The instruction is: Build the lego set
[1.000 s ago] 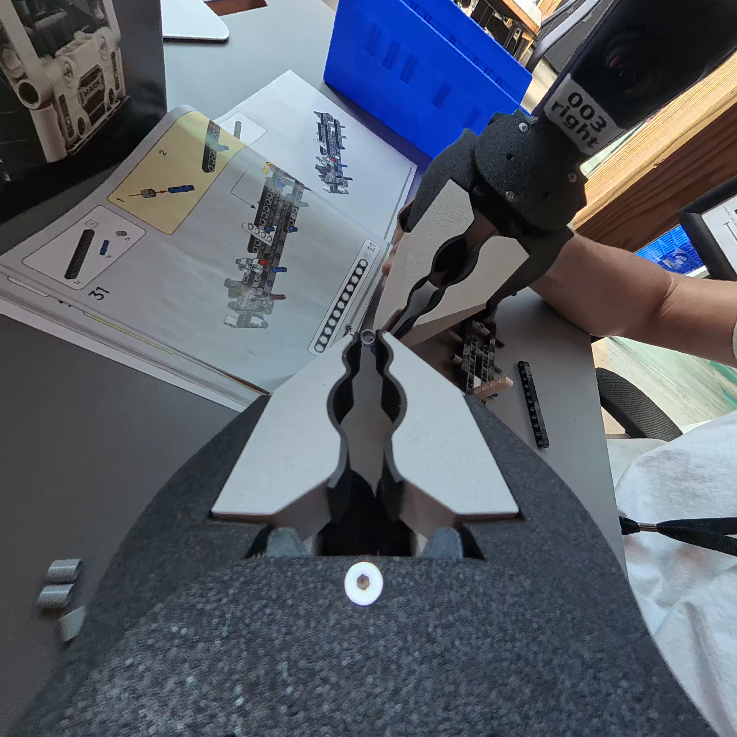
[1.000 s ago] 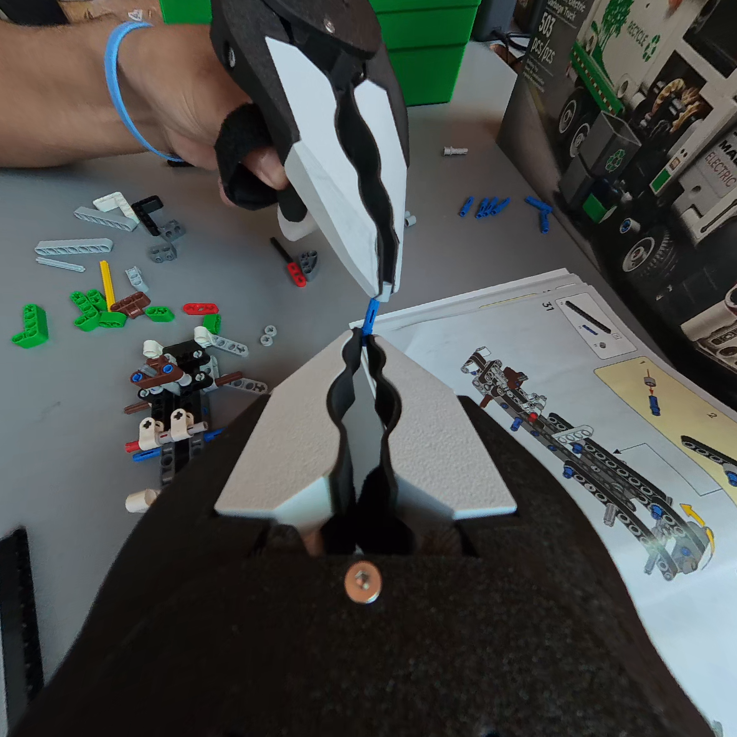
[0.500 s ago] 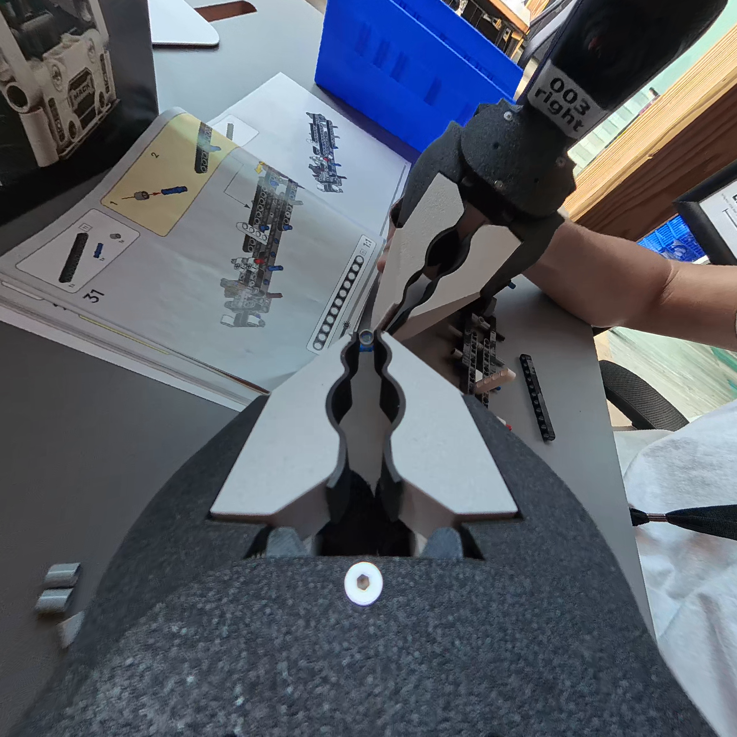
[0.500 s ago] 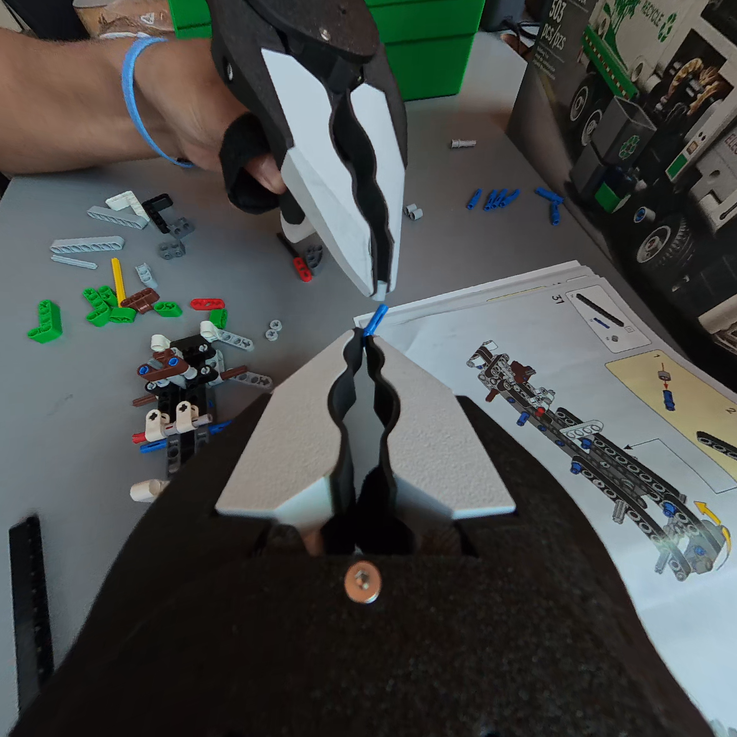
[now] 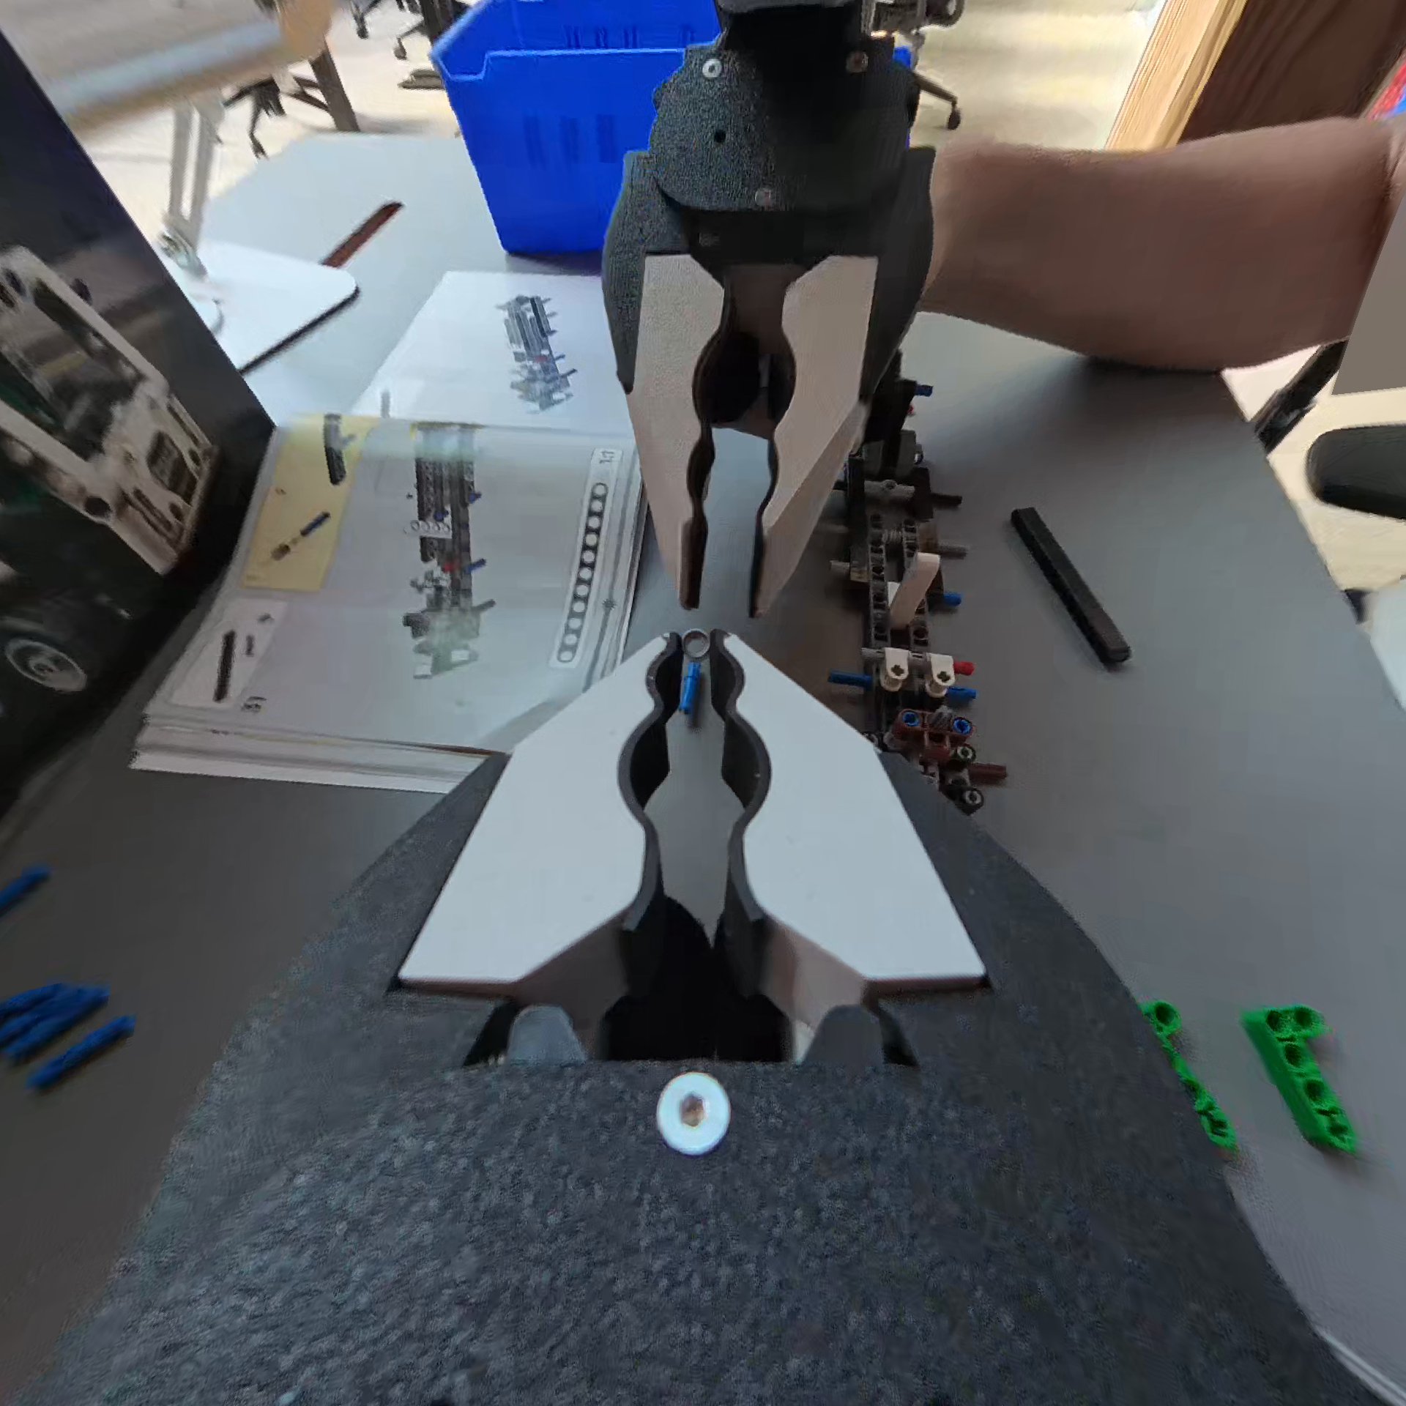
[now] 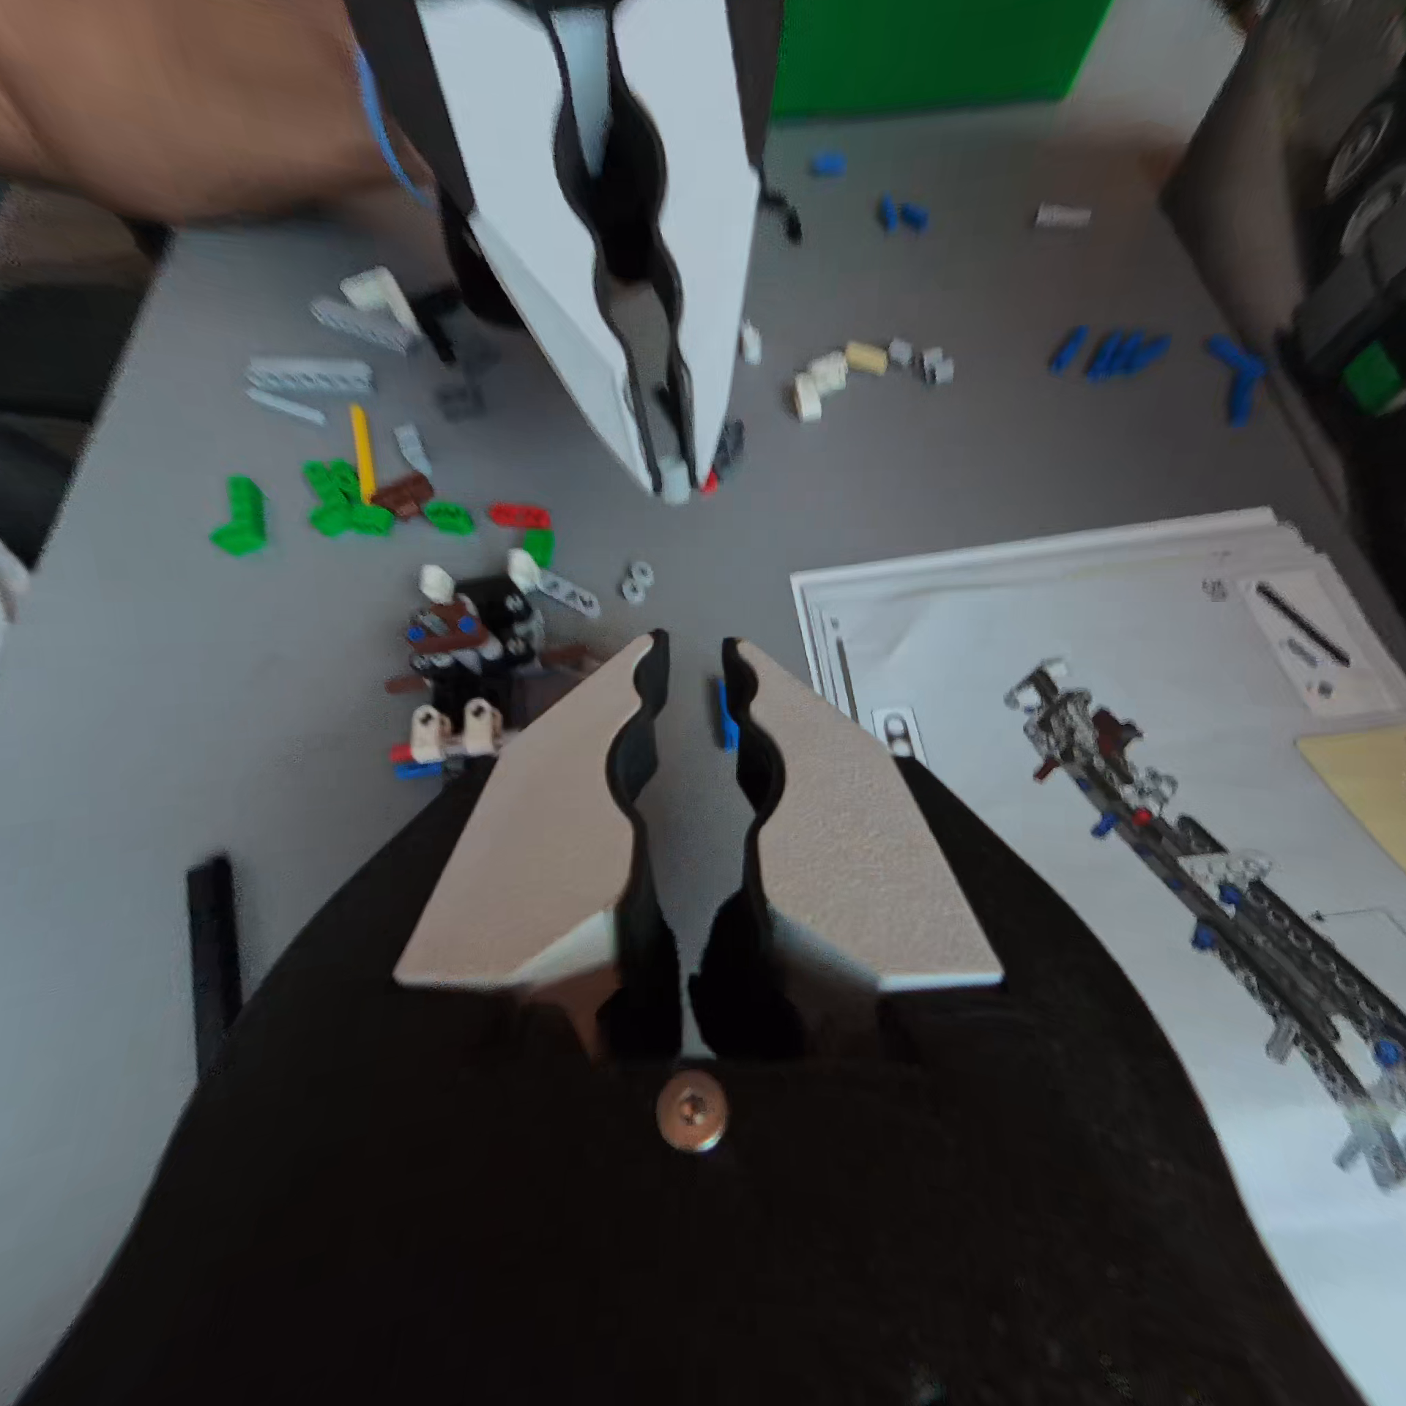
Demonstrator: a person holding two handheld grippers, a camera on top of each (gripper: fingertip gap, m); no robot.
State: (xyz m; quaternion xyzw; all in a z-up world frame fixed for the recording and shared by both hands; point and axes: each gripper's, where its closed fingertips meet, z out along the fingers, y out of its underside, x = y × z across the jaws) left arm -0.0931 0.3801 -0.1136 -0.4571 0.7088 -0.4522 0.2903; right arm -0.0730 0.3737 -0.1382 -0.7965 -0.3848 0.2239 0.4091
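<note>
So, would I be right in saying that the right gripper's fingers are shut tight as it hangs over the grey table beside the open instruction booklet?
Not quite. The right gripper has its fingers apart, with bare table showing in the gap between them, as the right wrist view shows. The rest holds: it hangs over the grey table beside the open instruction booklet.

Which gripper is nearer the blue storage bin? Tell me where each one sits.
Right. The right gripper hangs just in front of the blue storage bin. The left gripper faces the bin from farther back, with the right gripper between them.
</note>
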